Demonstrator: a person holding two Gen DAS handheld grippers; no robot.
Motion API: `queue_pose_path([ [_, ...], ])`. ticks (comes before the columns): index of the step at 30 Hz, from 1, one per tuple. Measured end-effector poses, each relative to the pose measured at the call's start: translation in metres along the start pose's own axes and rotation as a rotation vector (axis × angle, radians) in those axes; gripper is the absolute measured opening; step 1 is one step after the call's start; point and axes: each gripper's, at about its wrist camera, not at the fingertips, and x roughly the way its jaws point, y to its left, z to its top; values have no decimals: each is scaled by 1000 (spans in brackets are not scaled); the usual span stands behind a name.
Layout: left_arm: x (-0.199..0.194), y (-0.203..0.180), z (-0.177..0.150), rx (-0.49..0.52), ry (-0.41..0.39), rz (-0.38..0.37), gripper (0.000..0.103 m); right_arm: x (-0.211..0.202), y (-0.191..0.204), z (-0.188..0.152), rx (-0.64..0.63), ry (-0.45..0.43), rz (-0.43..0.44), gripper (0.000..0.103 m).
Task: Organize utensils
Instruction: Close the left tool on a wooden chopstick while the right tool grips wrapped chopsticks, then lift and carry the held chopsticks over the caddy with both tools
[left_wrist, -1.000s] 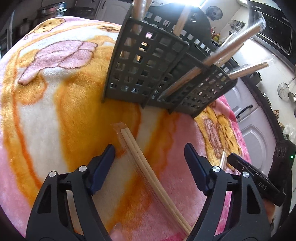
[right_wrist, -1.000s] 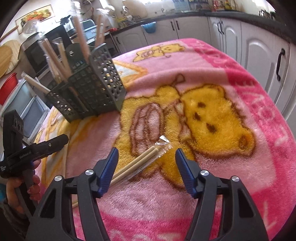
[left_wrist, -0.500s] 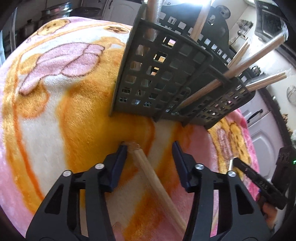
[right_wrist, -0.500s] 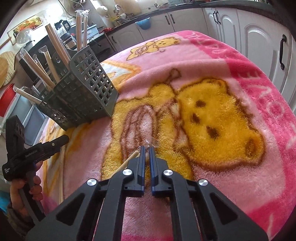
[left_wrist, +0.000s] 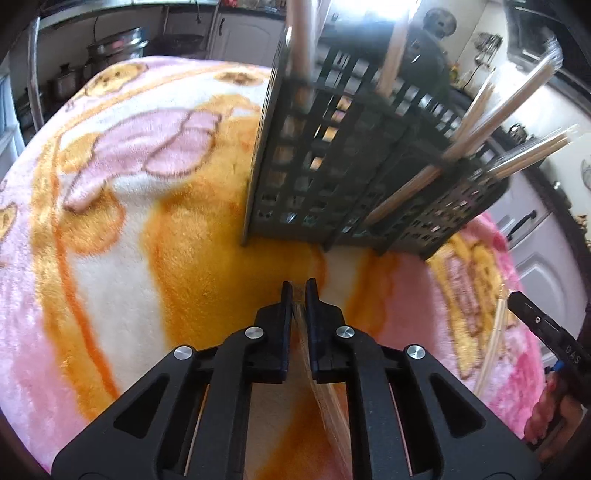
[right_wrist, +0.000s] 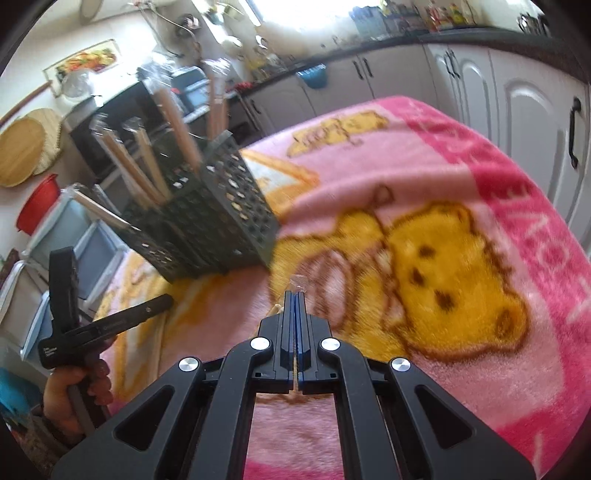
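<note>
In the left wrist view, the left gripper (left_wrist: 299, 291) is clamping its fingers on one end of a wrapped pair of chopsticks (left_wrist: 325, 398), which is running back toward the camera just above the fleecy blanket (left_wrist: 122, 266). The jaws have just been closing, with the chopsticks between them. The dark perforated caddy (left_wrist: 332, 173) is standing just beyond, already holding several wrapped pairs that are leaning out to the right.

In the right wrist view, the right gripper (right_wrist: 294, 295) is pinching the other end, its fingers together on the clear wrapper tip (right_wrist: 297, 282) poking out ahead of them. The caddy is sitting far left.

The pick-up step appears to be in hand. Next, the pair probably needs lifting, tipping upright and lowering into a free compartment, with one gripper likely letting go first.
</note>
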Motion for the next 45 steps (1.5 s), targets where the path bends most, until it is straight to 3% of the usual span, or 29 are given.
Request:
queue_pose_path([
  [13,-103,-25,27,65,-237,-107,3,-46,47,21,-87,-108,123,1],
  [19,-129,-32,42,87,-311,-118,3,-66,72,30,-147,-153,158,1],
  [45,-175,-67,79,165,-437,-178,3,-107,116,75,-250,-317,207,1],
])
